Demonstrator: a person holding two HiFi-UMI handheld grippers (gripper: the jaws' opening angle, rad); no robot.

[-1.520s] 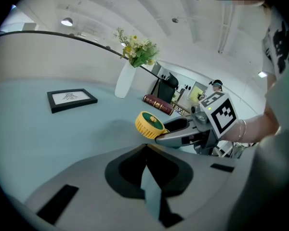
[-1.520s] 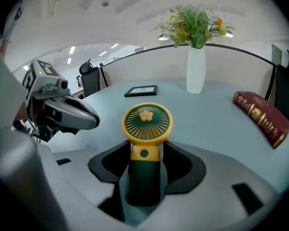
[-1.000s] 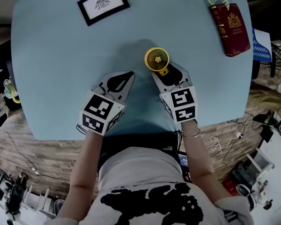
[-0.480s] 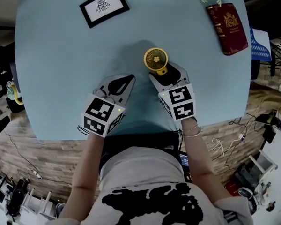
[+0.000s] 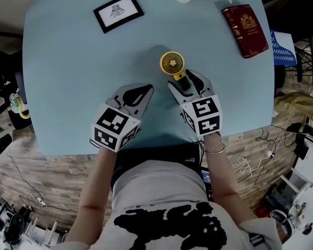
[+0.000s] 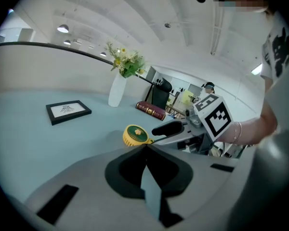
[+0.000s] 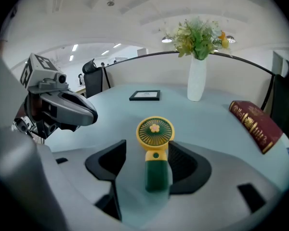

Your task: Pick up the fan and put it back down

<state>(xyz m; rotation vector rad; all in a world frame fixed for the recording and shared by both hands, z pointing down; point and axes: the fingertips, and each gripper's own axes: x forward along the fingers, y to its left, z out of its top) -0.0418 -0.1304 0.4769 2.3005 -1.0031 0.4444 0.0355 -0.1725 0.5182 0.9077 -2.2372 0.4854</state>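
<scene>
On pale-blue round table (image 5: 68, 77), centre: yellow-headed, green-handled plastic fan (image 5: 173, 64) is laid flat | right gripper (image 5: 183, 80): jaws just opened, handle between, unclamped | left gripper (image 5: 145, 88): closed, empty, left of fan

We are wearing a pale short-sleeved T-shirt (image 5: 151, 186) with a large black blotchy print across the chest, and thin bracelets (image 5: 215, 148) on the right wrist. Our left gripper (image 5: 145, 90) and right gripper (image 5: 183, 80) are showing smooth grey shells with black inner pads, each carrying a white cube (image 5: 115, 128) printed with black square markers.
</scene>
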